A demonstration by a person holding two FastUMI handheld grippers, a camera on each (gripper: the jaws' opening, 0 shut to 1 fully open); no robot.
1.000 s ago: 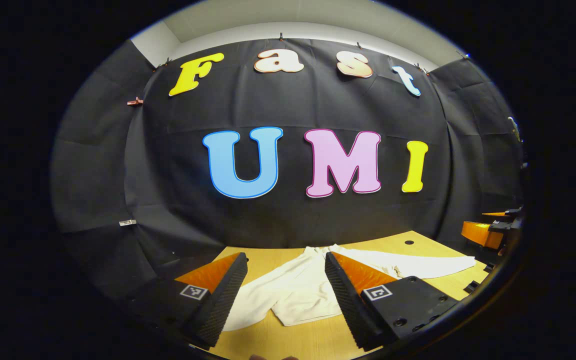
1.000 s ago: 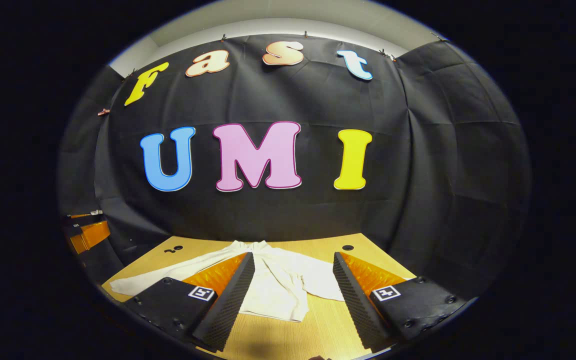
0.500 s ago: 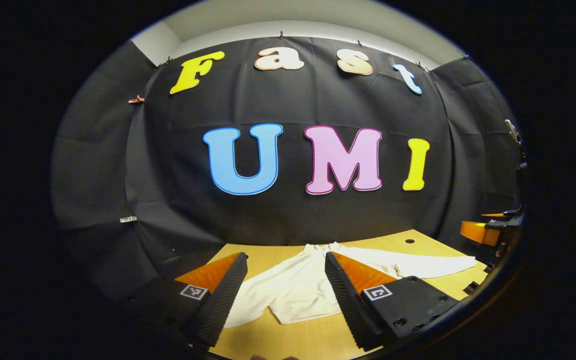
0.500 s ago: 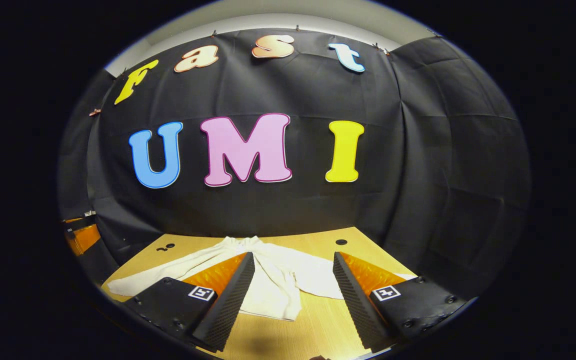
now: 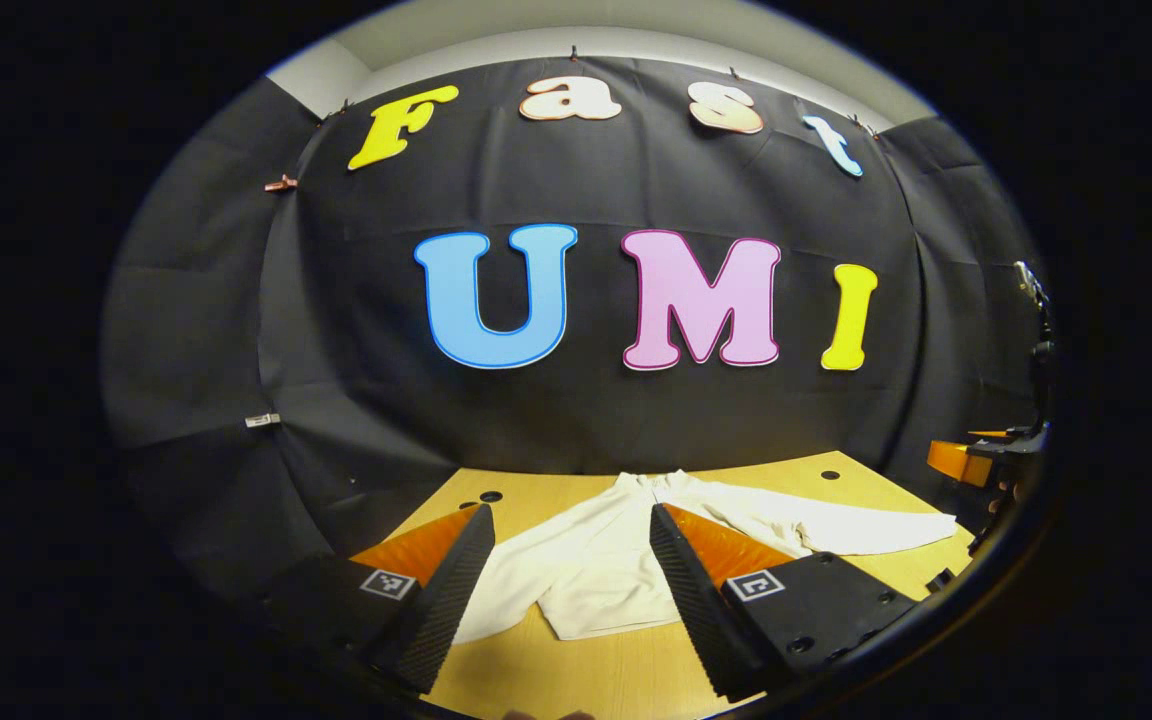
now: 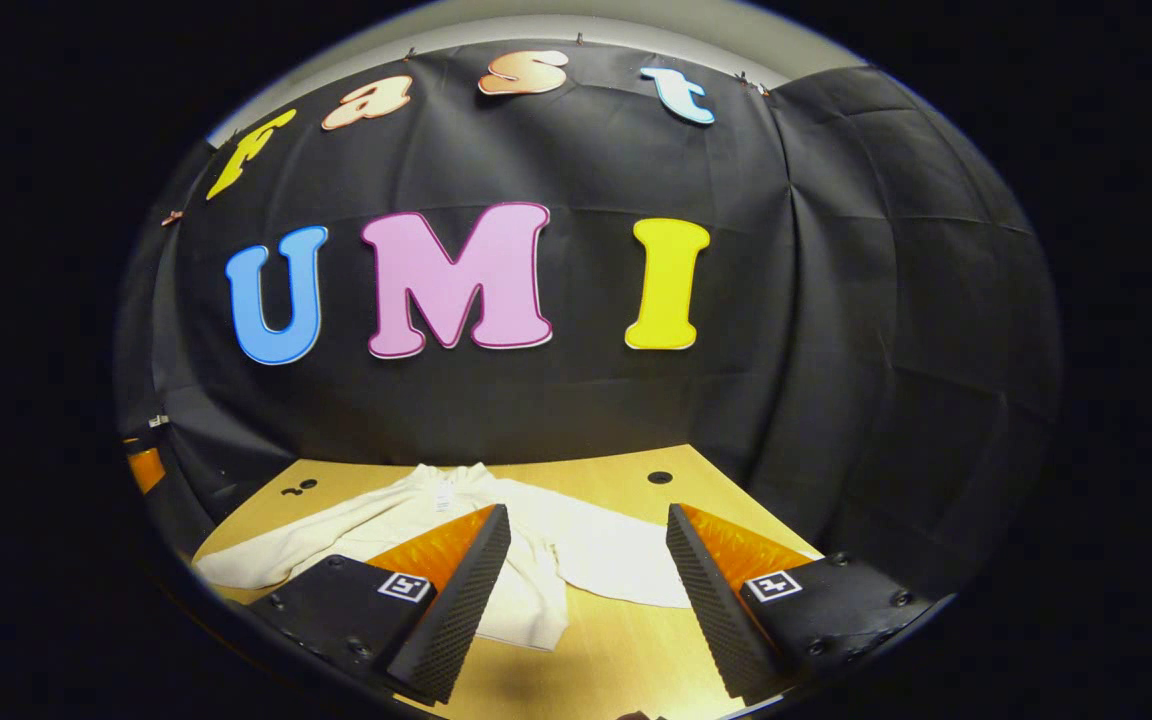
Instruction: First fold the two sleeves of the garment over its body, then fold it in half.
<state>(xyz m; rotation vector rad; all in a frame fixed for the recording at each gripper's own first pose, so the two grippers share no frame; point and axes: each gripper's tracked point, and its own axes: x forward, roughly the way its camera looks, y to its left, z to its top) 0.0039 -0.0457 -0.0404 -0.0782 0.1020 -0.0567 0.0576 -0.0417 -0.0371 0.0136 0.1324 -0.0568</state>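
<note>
A white long-sleeved garment (image 5: 596, 570) lies flat on the wooden table (image 5: 636, 680), collar toward the booth wall. In the left gripper view one sleeve (image 5: 866, 530) stretches out to the right. The other sleeve runs down behind my left finger. My left gripper (image 5: 569, 515) hovers open over the garment's near part, holding nothing. In the right gripper view the garment (image 6: 536, 560) lies ahead, one sleeve (image 6: 256, 560) spread left and the other (image 6: 626, 575) between the fingers. My right gripper (image 6: 587, 512) is open and holds nothing.
Small dark holes dot the table top (image 5: 829, 474) (image 6: 659, 477). The black cloth wall closes the table's far side. The right gripper's body (image 5: 956, 460) shows at the right edge of the left gripper view. The left gripper's body (image 6: 146, 468) shows at the left edge of the right gripper view.
Both views have tipped slightly downward, and the right gripper view has swung right, so the garment sits further left in it. Both grippers stay open. The garment has not moved.
</note>
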